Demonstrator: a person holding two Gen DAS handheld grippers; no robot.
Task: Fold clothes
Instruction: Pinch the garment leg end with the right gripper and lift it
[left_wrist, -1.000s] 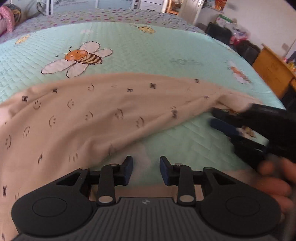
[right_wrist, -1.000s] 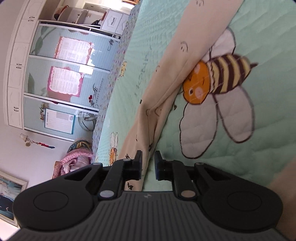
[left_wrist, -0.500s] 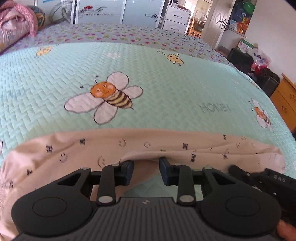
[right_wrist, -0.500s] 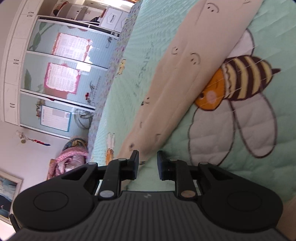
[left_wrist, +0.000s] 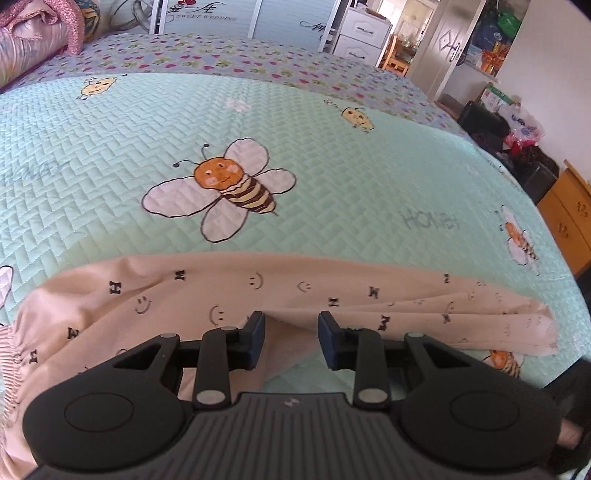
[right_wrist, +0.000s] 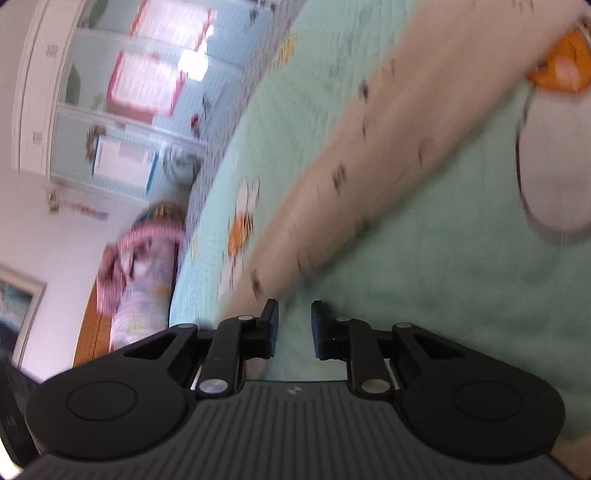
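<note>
A beige garment (left_wrist: 295, 288) printed with smileys and letters lies as a long band across the mint bee quilt (left_wrist: 332, 166). My left gripper (left_wrist: 291, 339) hovers over its near edge, jaws apart, with cloth and quilt showing in the gap and no pad pressing on them. The right wrist view is blurred. There the garment (right_wrist: 369, 147) runs diagonally from upper right down to just beside the left finger. My right gripper (right_wrist: 294, 328) stands open over bare quilt (right_wrist: 443, 277), with nothing between its fingers.
A pink rolled bedding bundle (left_wrist: 29, 40) lies at the bed's far left. Beyond the bed stand sliding wardrobe doors (left_wrist: 207, 18). Dark bags (left_wrist: 487, 122) and a wooden drawer unit (left_wrist: 569, 221) sit off the right edge.
The garment, earlier spread wide close to the left camera, now lies as a narrower band. The right gripper has left the left view and drawn back from the cloth's end, moving fast.
</note>
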